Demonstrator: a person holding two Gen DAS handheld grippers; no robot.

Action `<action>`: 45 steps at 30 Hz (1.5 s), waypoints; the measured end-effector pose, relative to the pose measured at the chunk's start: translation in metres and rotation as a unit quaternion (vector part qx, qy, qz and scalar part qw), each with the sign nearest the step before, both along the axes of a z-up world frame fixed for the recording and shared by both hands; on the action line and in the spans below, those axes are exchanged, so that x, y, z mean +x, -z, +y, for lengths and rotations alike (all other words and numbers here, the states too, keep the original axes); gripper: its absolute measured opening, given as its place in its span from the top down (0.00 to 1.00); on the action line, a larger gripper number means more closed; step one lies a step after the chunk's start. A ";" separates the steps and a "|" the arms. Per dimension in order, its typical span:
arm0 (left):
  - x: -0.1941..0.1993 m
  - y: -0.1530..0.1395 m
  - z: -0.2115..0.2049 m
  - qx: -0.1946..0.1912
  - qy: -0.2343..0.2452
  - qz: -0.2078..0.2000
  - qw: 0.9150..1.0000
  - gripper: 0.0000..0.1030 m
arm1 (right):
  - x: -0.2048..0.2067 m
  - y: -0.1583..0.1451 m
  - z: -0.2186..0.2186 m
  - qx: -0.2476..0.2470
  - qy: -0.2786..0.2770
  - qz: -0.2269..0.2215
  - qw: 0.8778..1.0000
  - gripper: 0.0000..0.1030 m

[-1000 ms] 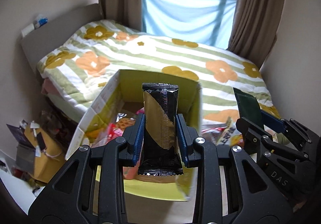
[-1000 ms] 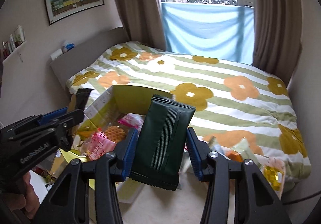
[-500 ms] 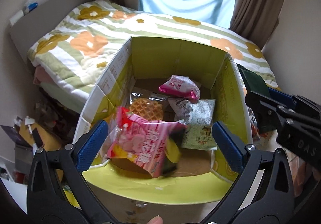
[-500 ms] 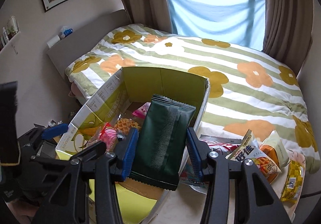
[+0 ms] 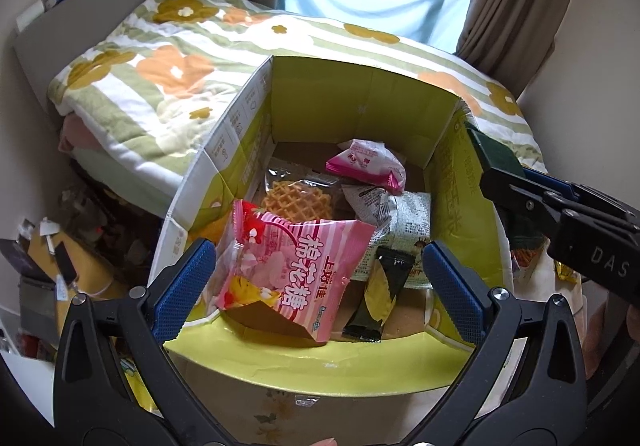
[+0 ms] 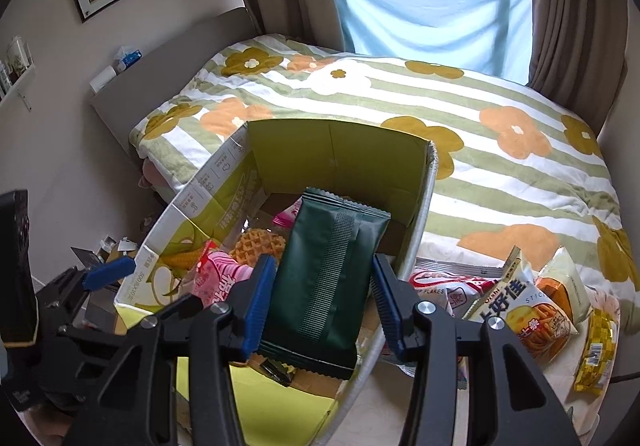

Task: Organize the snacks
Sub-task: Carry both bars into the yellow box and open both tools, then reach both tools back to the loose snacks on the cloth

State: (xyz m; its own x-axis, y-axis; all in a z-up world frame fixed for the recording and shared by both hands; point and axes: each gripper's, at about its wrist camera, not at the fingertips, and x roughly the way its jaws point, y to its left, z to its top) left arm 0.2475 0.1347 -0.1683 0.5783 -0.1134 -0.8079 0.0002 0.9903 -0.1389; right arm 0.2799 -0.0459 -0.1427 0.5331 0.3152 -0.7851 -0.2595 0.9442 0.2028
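While the left gripper [image 5: 316,286] stands spread wide with nothing between its pads, the right gripper [image 6: 325,304] is clamped on a dark green packet [image 6: 328,278] over the yellow-green box [image 5: 360,102].

Left wrist view, centre of frame: the box holds a pink marshmallow bag [image 5: 288,278], a black-and-gold bar [image 5: 380,294] lying loose just to its right, a waffle pack [image 5: 298,198] and a pink-white wrapper [image 5: 366,162] toward the far wall — all inside. Right wrist view, lower right: more snack bags [image 6: 532,310] lie on the flowered bed [image 6: 400,86], beside the box.
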 end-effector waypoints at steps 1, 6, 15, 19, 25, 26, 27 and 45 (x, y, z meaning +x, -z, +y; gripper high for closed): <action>-0.001 0.000 0.000 -0.001 0.000 0.000 1.000 0.00 | 0.001 0.001 0.000 0.002 0.000 0.004 1.000 0.51; -0.003 0.000 0.001 0.000 0.003 0.001 1.000 0.00 | -0.001 -0.002 -0.003 0.012 0.017 -0.014 1.000 0.06; -0.003 -0.008 -0.005 -0.005 0.012 -0.006 1.000 0.00 | -0.010 -0.008 -0.005 0.005 0.020 -0.012 1.000 0.06; -0.004 -0.016 -0.012 -0.003 0.023 -0.014 1.000 0.00 | -0.016 -0.016 -0.011 0.005 0.023 -0.017 1.000 0.06; 0.000 -0.025 -0.028 -0.004 0.041 -0.010 0.999 0.00 | -0.028 -0.031 -0.031 0.000 0.048 -0.032 0.998 0.06; 0.002 -0.027 -0.033 -0.005 0.046 -0.009 0.999 0.00 | -0.031 -0.034 -0.037 -0.002 0.054 -0.033 0.998 0.06; 0.003 -0.029 -0.037 -0.005 0.049 -0.008 0.999 0.00 | -0.032 -0.035 -0.042 -0.003 0.059 -0.034 0.998 0.06; -0.008 -0.076 -0.163 0.011 0.091 -0.043 0.995 0.00 | -0.076 -0.065 -0.212 -0.020 0.161 -0.057 0.985 0.06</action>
